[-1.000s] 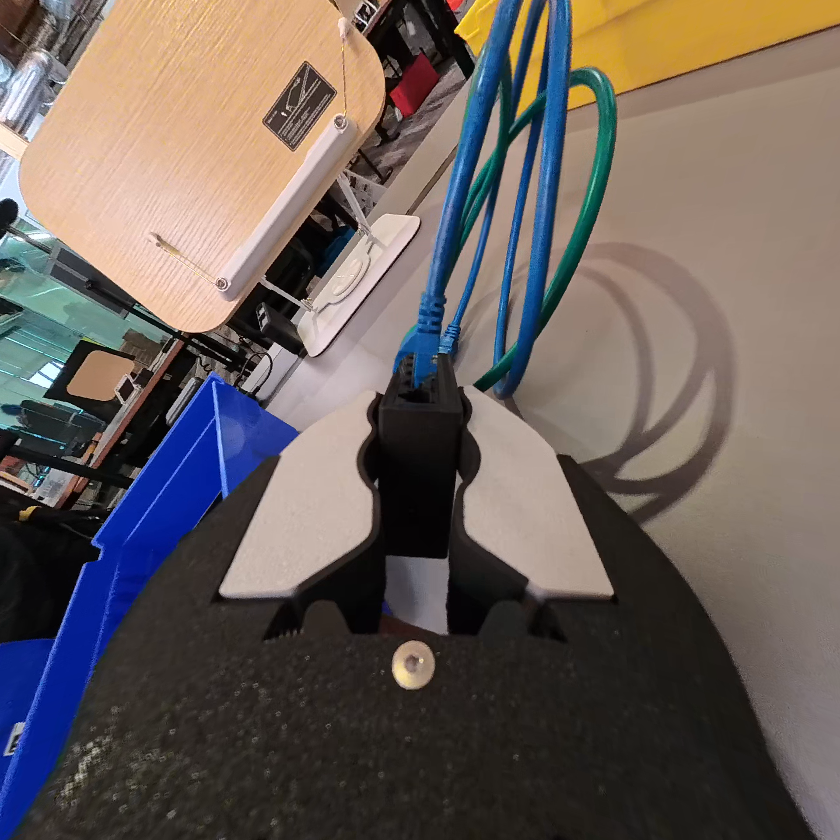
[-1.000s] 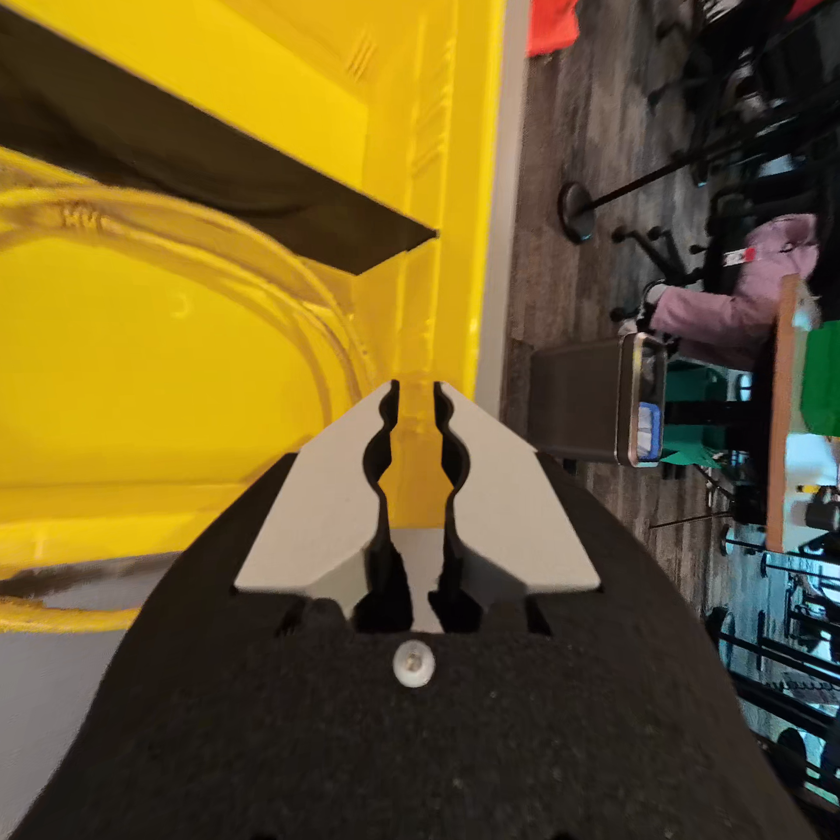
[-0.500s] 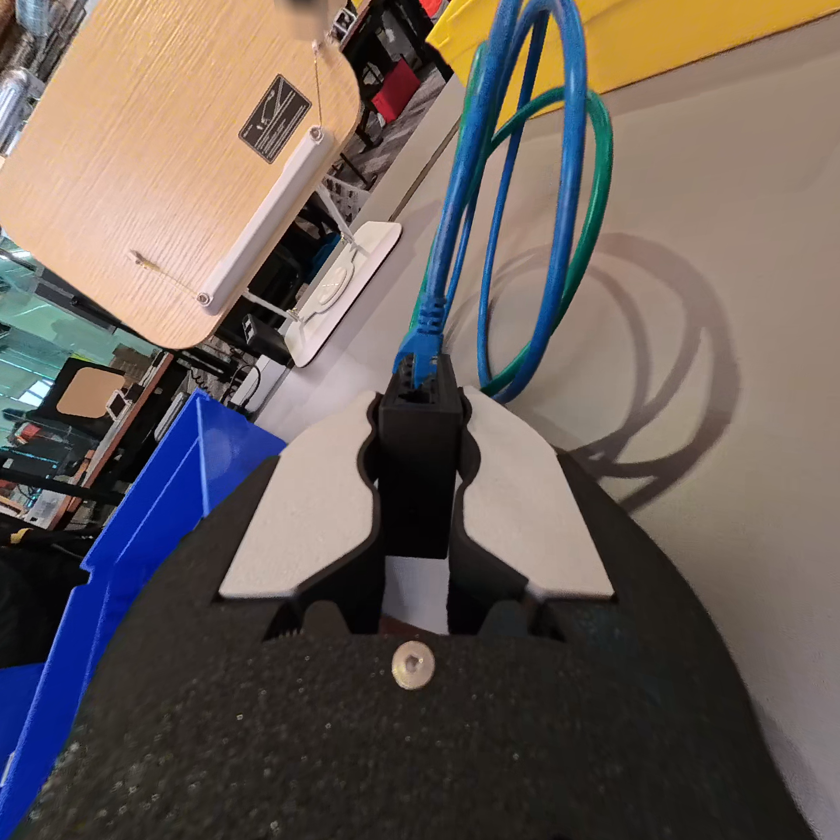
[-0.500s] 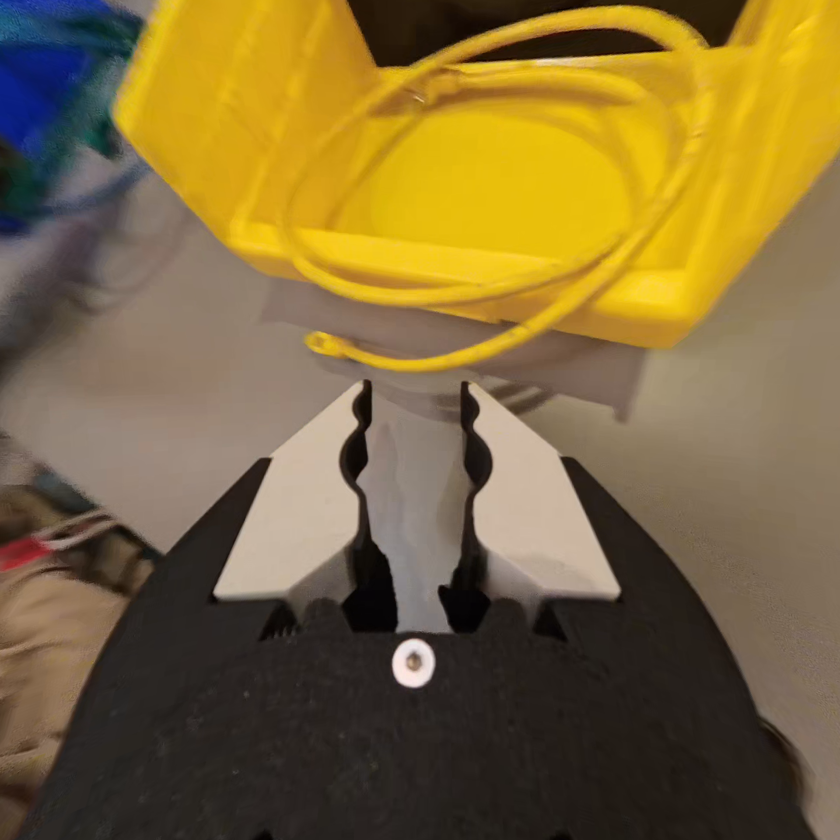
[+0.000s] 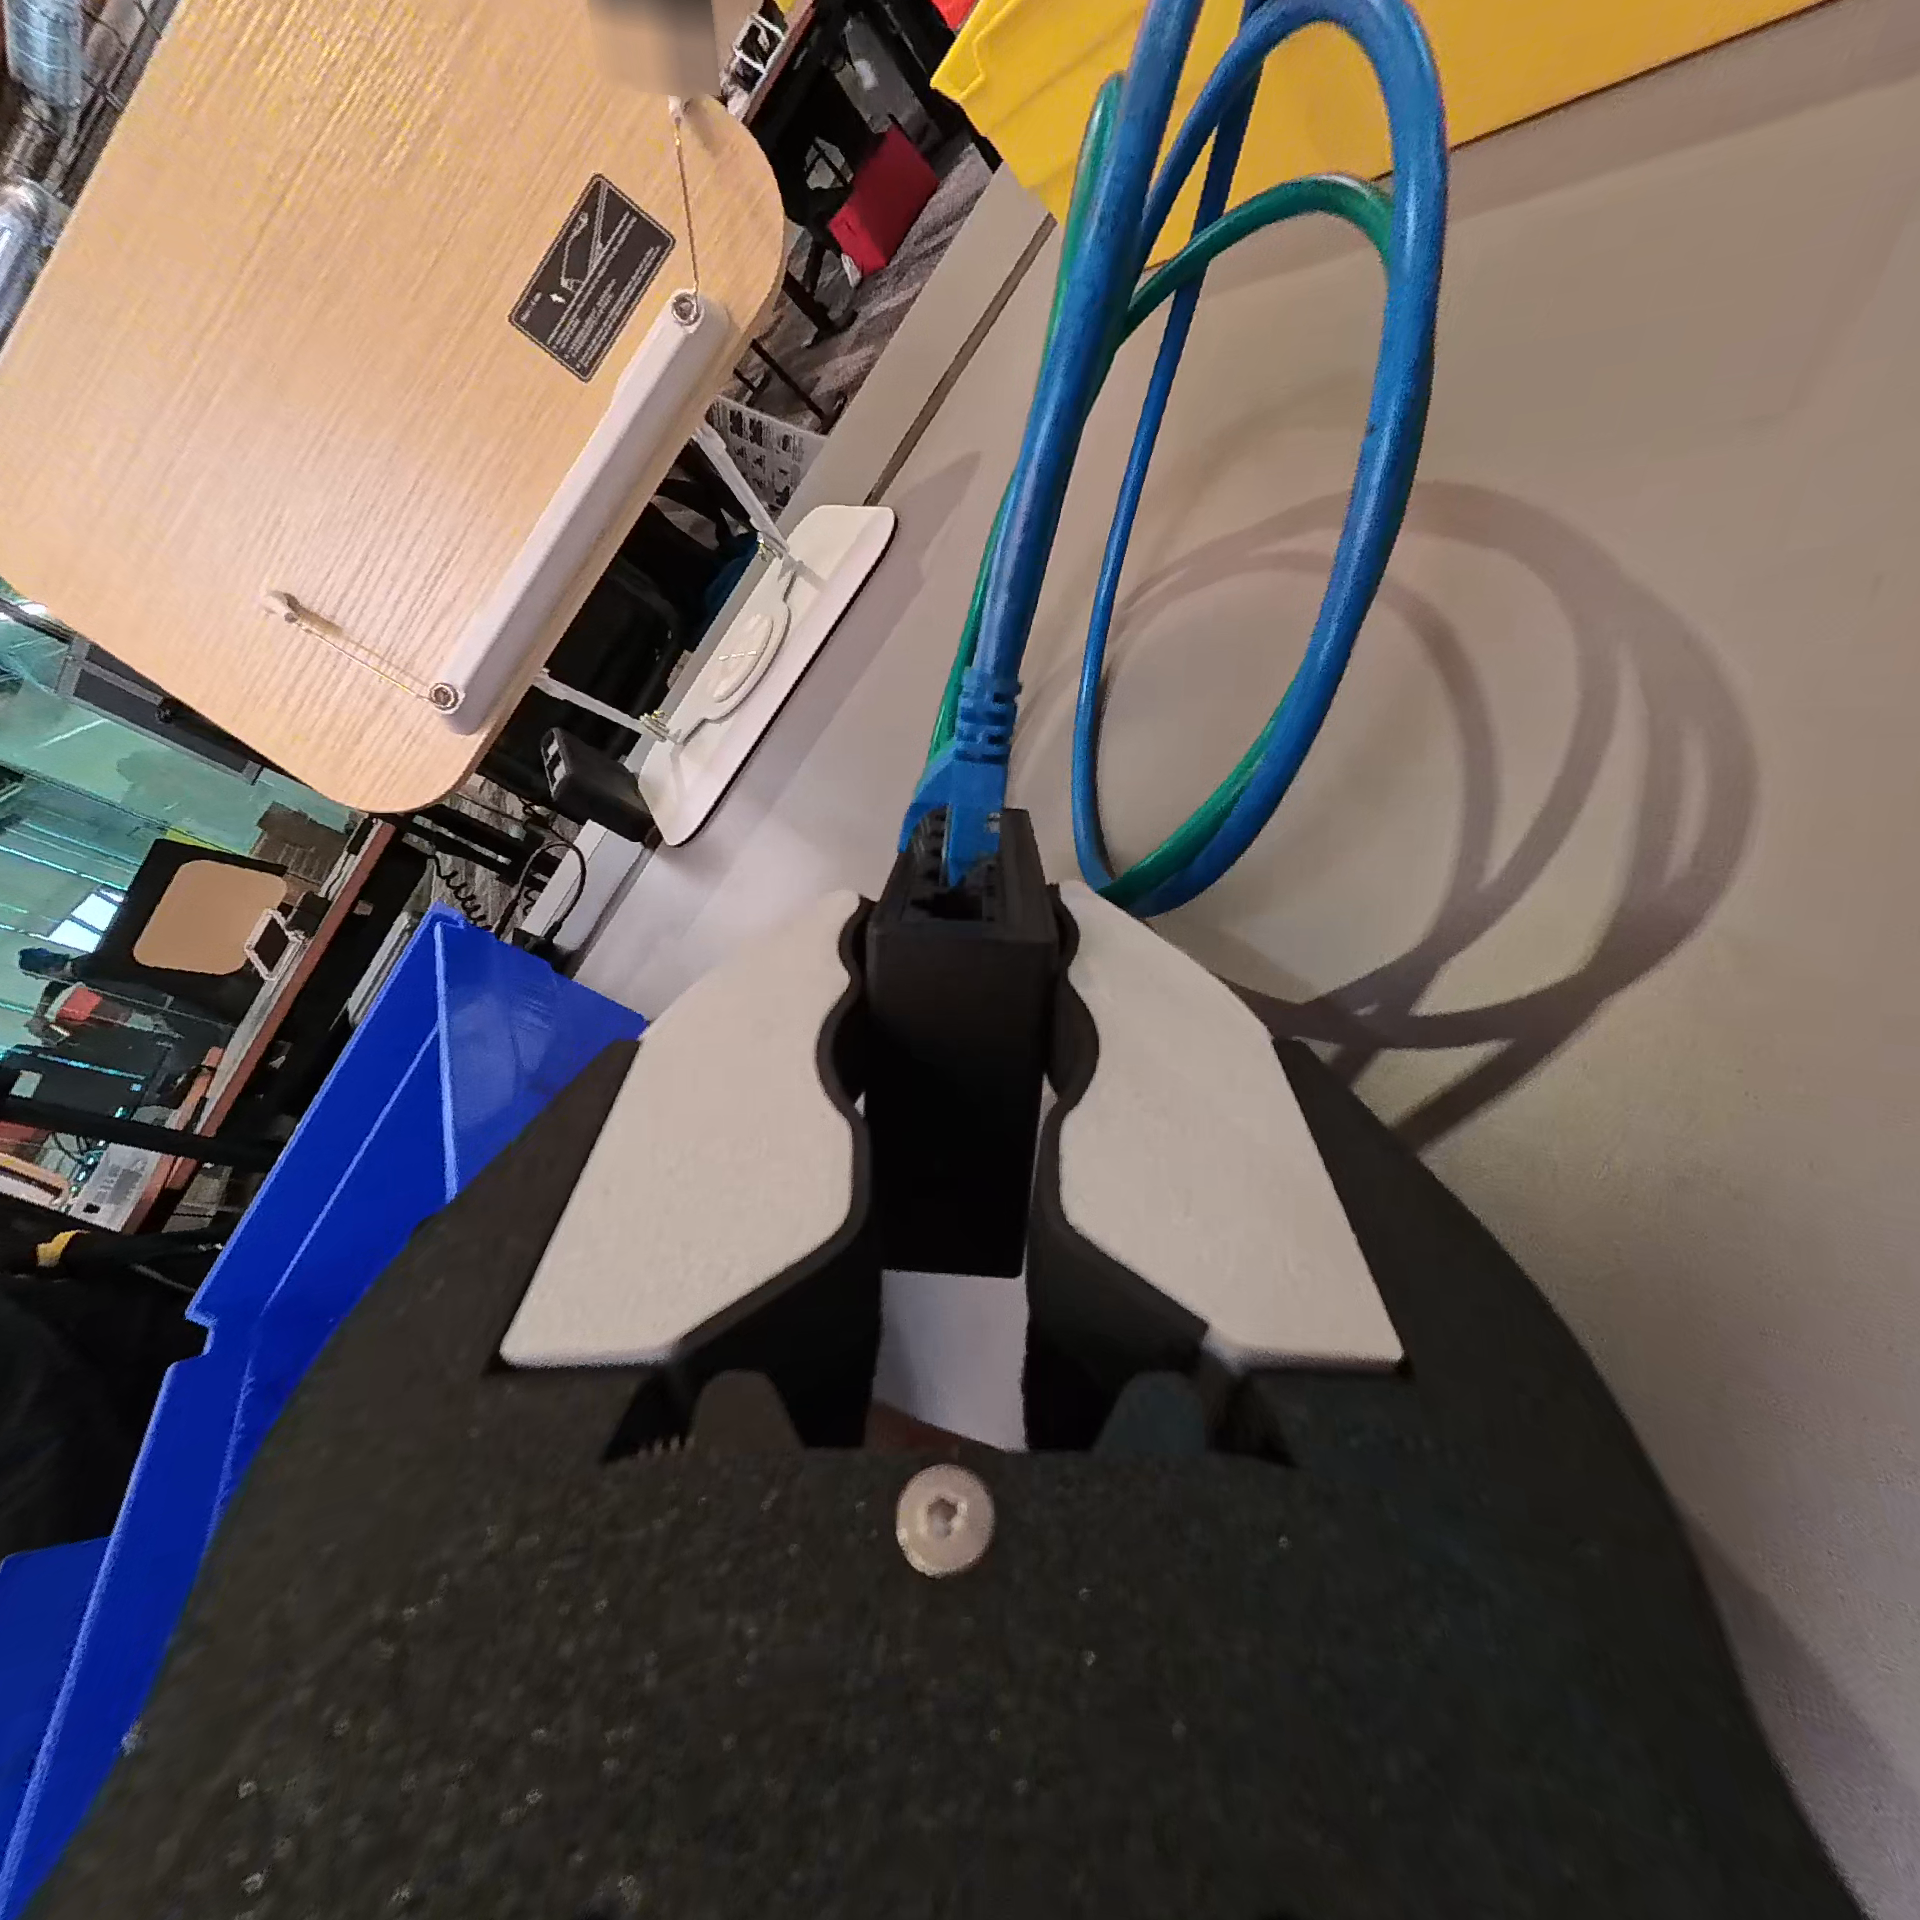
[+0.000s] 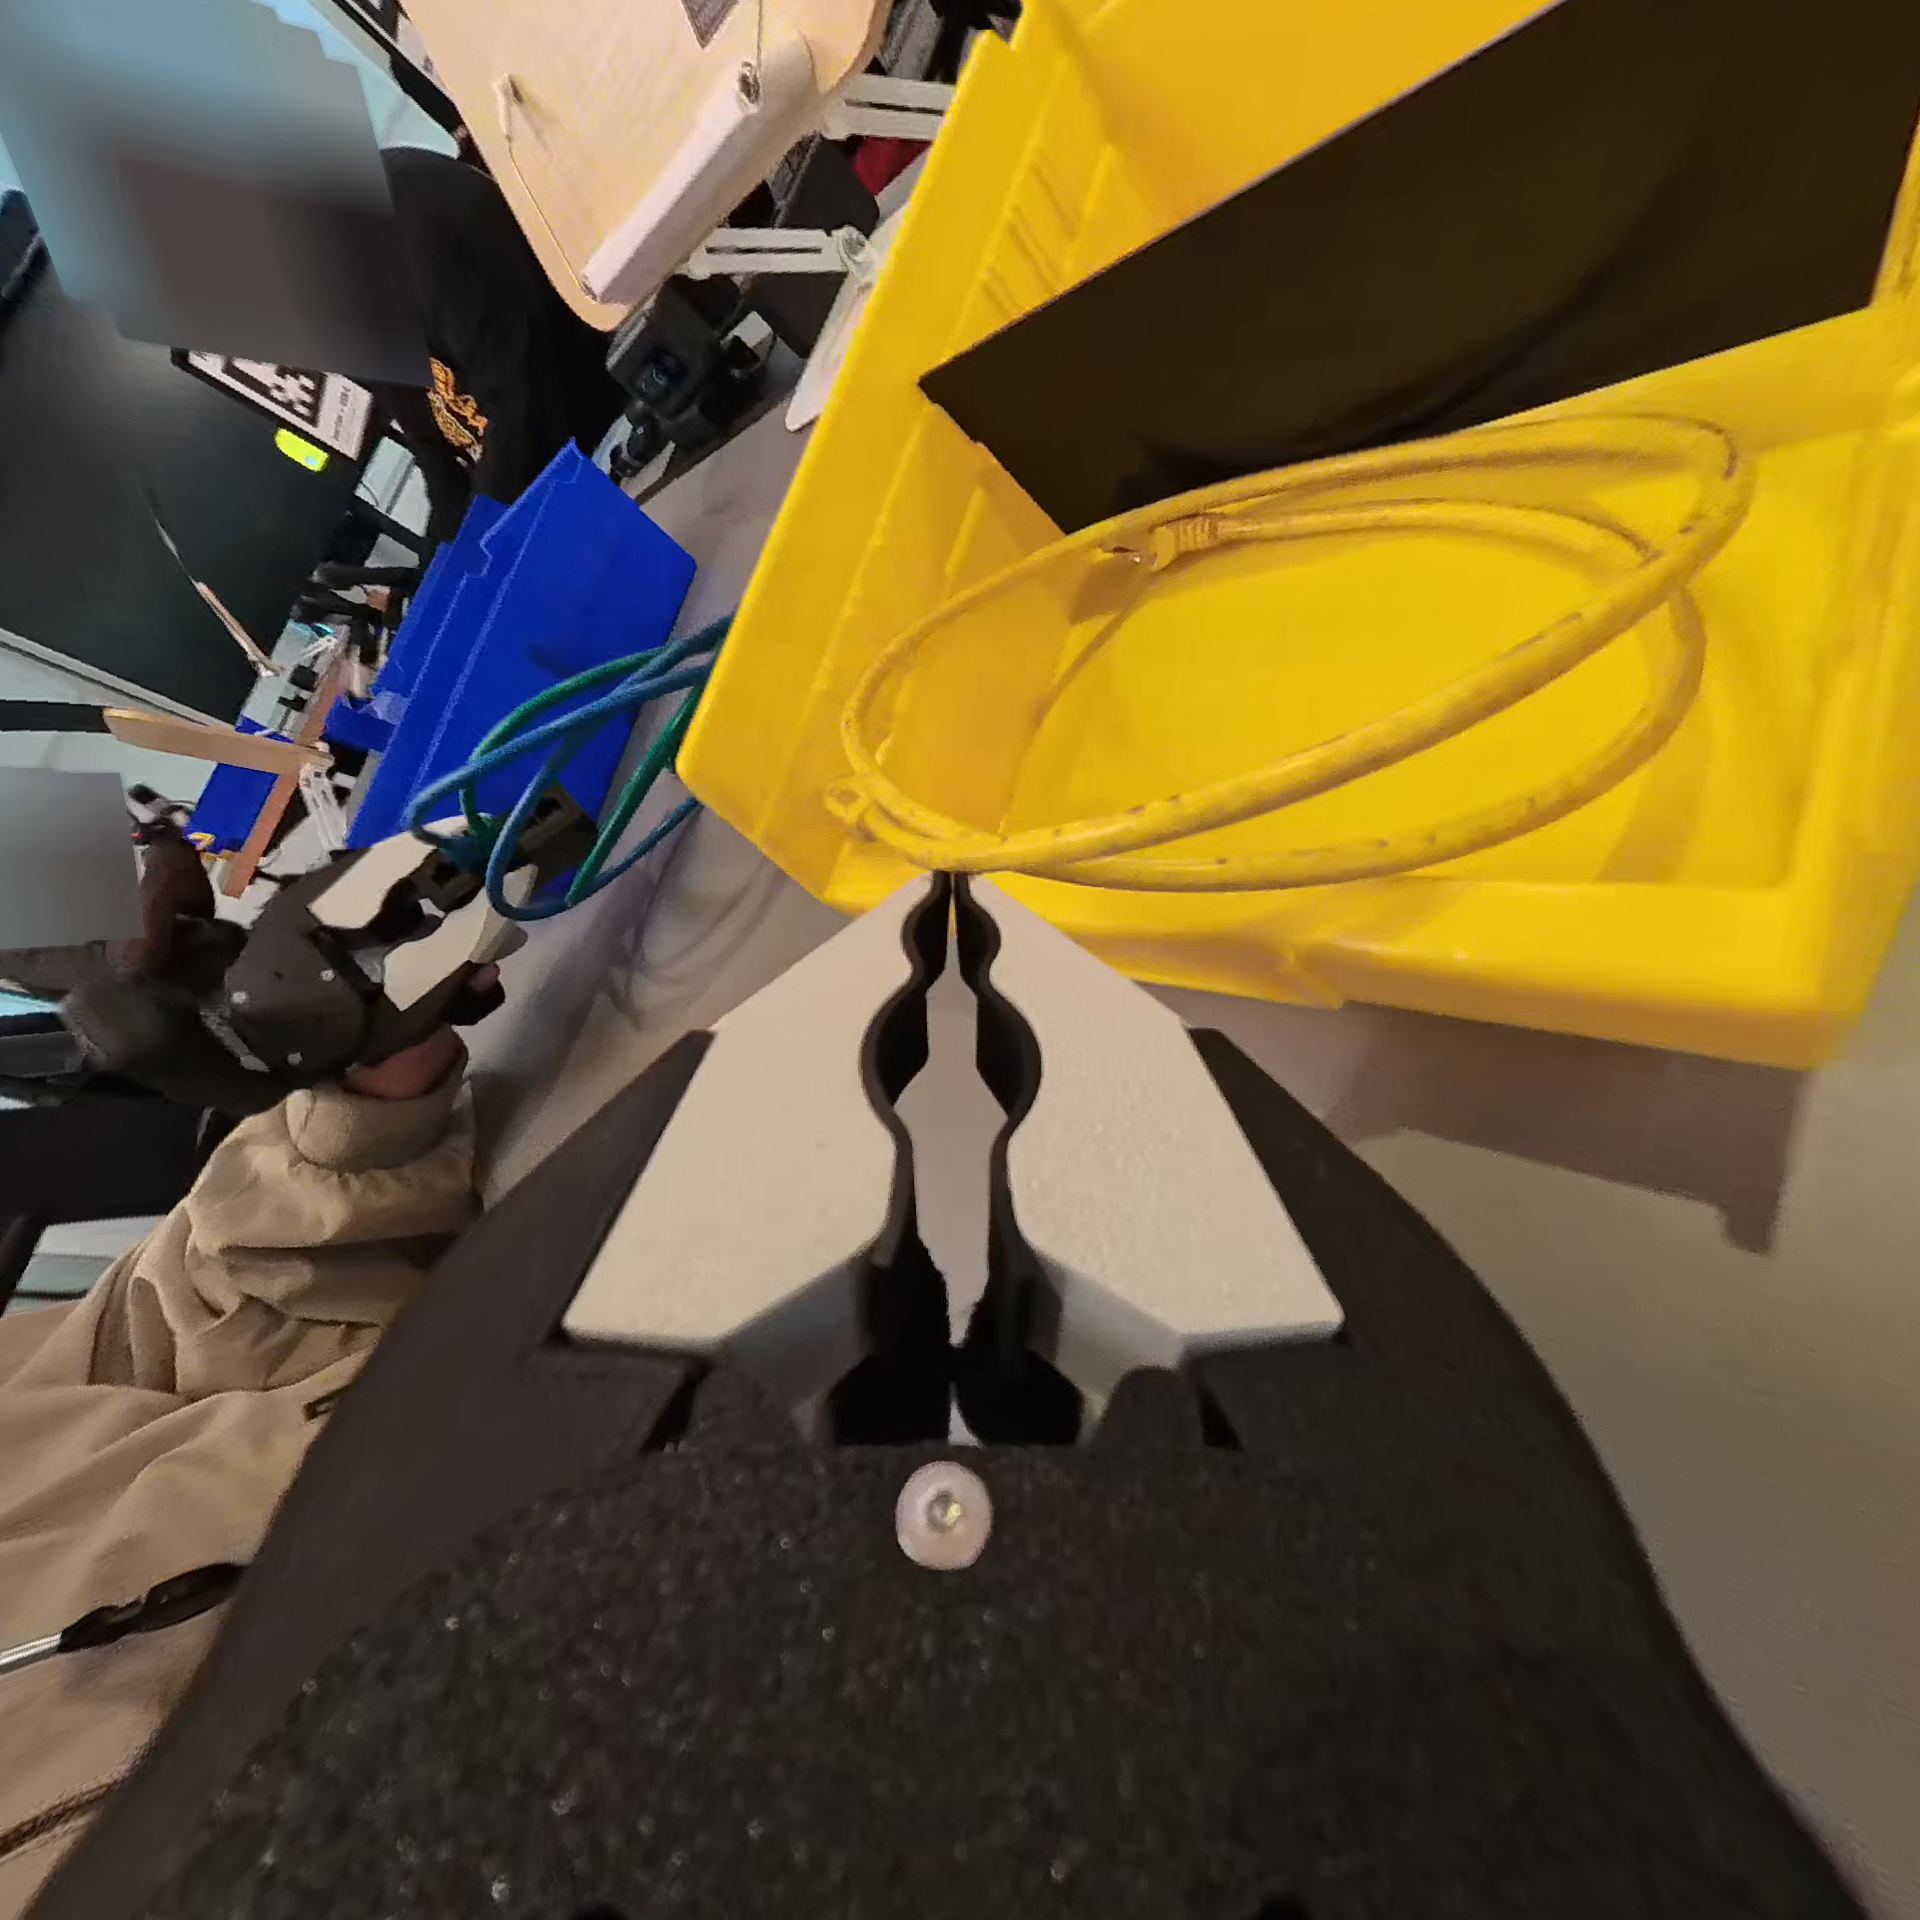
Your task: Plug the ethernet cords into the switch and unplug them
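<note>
My left gripper (image 5: 961, 904) is shut on a black switch (image 5: 956, 1039) and holds it over the grey table (image 5: 1558, 935). A blue ethernet cord (image 5: 1039, 468) is plugged into the switch's far face. Its loops and a green cord (image 5: 1247, 218) arch over the table beyond. My right gripper (image 6: 951, 883) is shut, its tips meeting on the lowest bend of a coiled yellow ethernet cord (image 6: 1351, 800) at the front rim of a yellow bin (image 6: 1558, 977). The left gripper (image 6: 436, 894) and switch (image 6: 551, 821) also show at the left of the right wrist view.
A blue bin (image 5: 364, 1195) stands left of the switch at the table's edge. A tilted wooden board (image 5: 312, 364) on a white base (image 5: 769, 644) stands behind it. A black divider (image 6: 1351, 260) crosses the yellow bin. A person's beige sleeve (image 6: 260, 1299) is at the lower left.
My right gripper swung from inside the yellow bin to its front rim, opened, then shut at the yellow cord. My left gripper kept its hold on the switch and shifted slightly.
</note>
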The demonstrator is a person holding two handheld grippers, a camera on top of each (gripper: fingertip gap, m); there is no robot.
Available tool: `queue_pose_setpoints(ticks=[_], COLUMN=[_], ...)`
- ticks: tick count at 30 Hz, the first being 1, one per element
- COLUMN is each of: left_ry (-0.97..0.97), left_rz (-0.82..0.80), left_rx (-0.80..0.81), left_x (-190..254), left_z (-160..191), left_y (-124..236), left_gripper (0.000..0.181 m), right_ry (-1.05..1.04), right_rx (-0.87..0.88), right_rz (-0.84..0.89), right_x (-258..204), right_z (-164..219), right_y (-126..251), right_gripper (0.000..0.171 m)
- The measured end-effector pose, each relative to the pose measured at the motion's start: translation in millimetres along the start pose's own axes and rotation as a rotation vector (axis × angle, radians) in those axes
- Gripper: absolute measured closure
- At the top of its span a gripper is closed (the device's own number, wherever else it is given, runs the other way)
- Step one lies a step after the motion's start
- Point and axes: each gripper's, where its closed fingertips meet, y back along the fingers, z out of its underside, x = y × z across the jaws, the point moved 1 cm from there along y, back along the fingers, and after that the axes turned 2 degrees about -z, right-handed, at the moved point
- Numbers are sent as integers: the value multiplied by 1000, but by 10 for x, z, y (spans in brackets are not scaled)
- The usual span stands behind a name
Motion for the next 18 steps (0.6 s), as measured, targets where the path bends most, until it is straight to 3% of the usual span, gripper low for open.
queue_pose_setpoints(ticks=[1,12,18], left_ry=[0,-9,-10], left_rz=[0,7,7], left_rx=[-1,-3,-3], left_x=[-2,19,18], left_z=[3,12,16], left_y=[2,3,9], left_gripper=[152,152,152], right_ry=[6,218,176], right_rx=[-10,-293,-322], right_rz=[25,435,386], right_x=[25,208,170], right_z=[-1,213,303], right_y=[-14,-36,-54], right_gripper=[171,168,163])
